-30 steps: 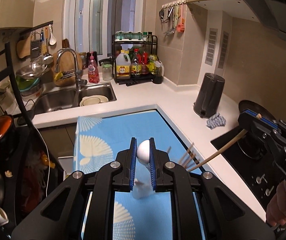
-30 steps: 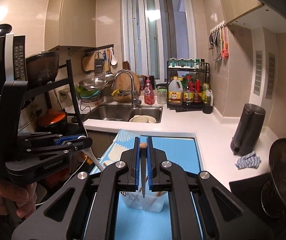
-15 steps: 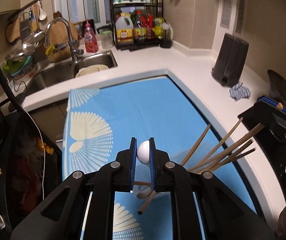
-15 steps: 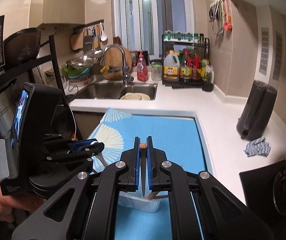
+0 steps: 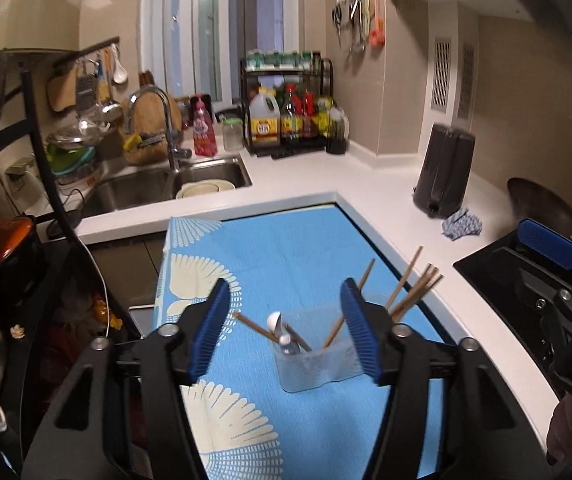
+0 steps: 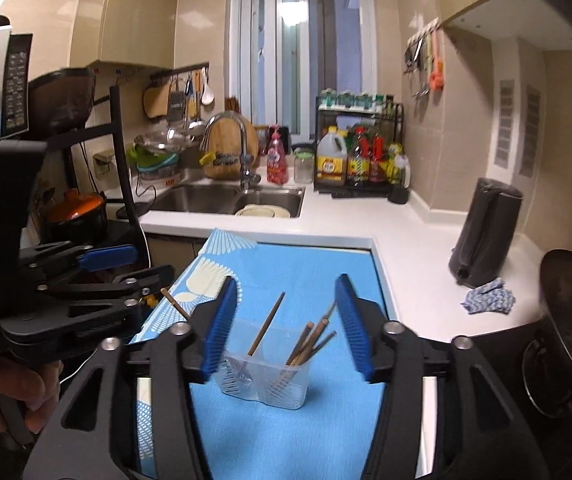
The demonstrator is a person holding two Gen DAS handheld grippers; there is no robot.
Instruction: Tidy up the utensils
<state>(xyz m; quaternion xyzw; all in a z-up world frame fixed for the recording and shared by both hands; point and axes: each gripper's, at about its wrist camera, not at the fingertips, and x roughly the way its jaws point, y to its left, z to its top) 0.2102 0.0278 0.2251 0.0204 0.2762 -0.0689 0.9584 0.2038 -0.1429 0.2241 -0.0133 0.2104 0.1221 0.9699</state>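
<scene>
Nearest the left wrist camera, the left gripper (image 5: 286, 328) has its jaws spread wide with nothing between the blue pads. Just beyond and below it stands a clear plastic utensil holder (image 5: 314, 364) on the blue patterned cloth (image 5: 286, 240) that covers the surface. A white-handled spoon (image 5: 274, 322) leans in the holder's left part, and wooden chopsticks (image 5: 414, 292) fan out of its right part, tilted to the right; one more chopstick (image 5: 251, 326) sticks out to the left. At the right edge of this view, the right gripper (image 5: 546, 244) shows from the side, held by a hand (image 5: 566, 432) low in the corner.

In the right wrist view, the right gripper (image 6: 286, 320) is likewise spread wide and empty, poised above the same utensil holder (image 6: 263, 376). The chopsticks (image 6: 306, 344) lean out of its right compartment, and a single one (image 6: 265, 324) rises from the left. The left gripper (image 6: 105, 264) appears at the left side, its handle in the person's hand (image 6: 5, 396).

Farther back, a white counter (image 5: 366, 184) wraps around the cloth. A black kettle (image 5: 444, 168) stands on it at the right, with a crumpled blue-and-white rag (image 5: 462, 224) beside it. A steel sink (image 5: 165, 184) with a tall faucet (image 5: 157, 120) sits at the far left, plates (image 5: 201, 190) lying in its right basin. A black rack of bottles (image 5: 290, 116) stands in the far corner below the window (image 5: 221, 28).
</scene>
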